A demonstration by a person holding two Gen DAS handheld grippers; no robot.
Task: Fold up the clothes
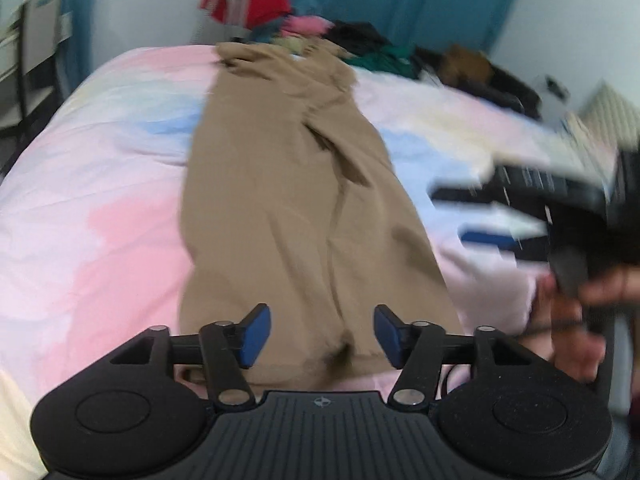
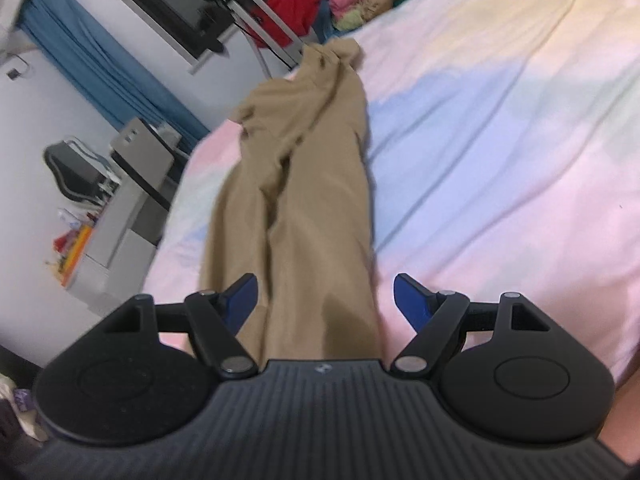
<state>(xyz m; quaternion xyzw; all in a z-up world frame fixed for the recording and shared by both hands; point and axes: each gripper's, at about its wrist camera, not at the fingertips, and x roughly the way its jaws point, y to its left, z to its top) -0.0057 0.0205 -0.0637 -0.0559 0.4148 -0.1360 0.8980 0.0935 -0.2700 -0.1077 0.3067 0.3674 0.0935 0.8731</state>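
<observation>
On the pastel pink-and-blue bed cover point(image 1: 100, 208), long tan fabric trousers point(image 1: 296, 200) lying lengthwise, left gripper point(image 1: 322, 336) and right gripper point(image 2: 325, 304) both hovering spread above the near end, left view alone showing a bare hand point(image 1: 576, 320), right view alone showing a grey desk point(image 2: 128, 200) at left.

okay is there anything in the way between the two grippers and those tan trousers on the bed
Nothing visible. The tan trousers lie flat on the bedspread, directly ahead of the open left gripper and open right gripper. The clothes pile sits beyond their far end.

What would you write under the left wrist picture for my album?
Open left gripper hovers over tan trousers laid lengthwise on a pastel bedspread.
</observation>
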